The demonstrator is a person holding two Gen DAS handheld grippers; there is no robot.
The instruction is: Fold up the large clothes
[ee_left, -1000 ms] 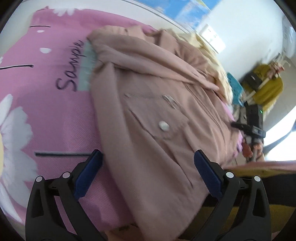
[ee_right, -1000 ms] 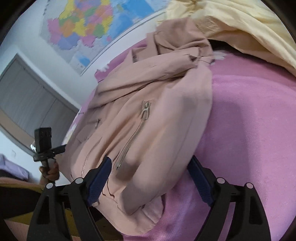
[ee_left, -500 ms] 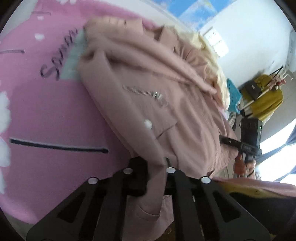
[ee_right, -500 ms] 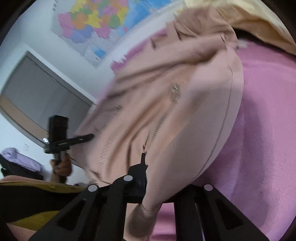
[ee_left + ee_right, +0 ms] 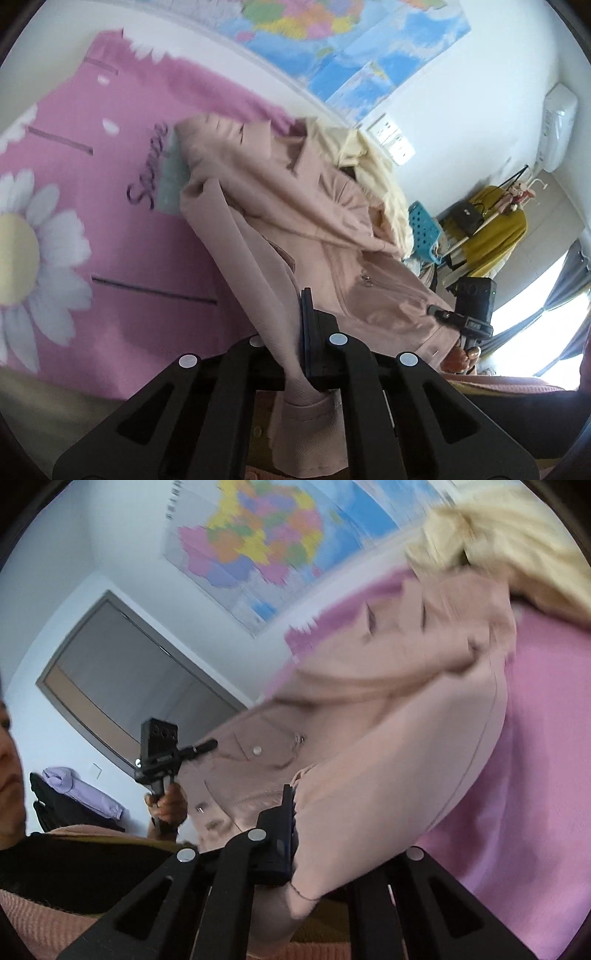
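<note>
- Now the left hand-held gripper (image 5: 295, 354) is pinched shut on the near edge of the pink jacket (image 5: 317, 229), low in the middle of the left wrist view.
- The right hand-held gripper (image 5: 295, 834) is also clamped on the jacket's near edge, low in the middle of the right wrist view.
- The jacket lies on the pink bed cover (image 5: 92, 229). It runs from the lower middle of the left frame up to the upper middle, away from both grippers.
- Its long way points from the grippers toward the wall map (image 5: 332, 40) at the top of the frame.
- Its far end rests beside a pale yellow garment (image 5: 373, 166), to the upper right.
- In the left view, the right gripper shows at the right edge of the jacket. So the two grips sit at the two ends of the same near edge.
- Both are about equally close to the cloth, I think.
- My guess is the next move carries this edge up and over toward the far end.
</note>
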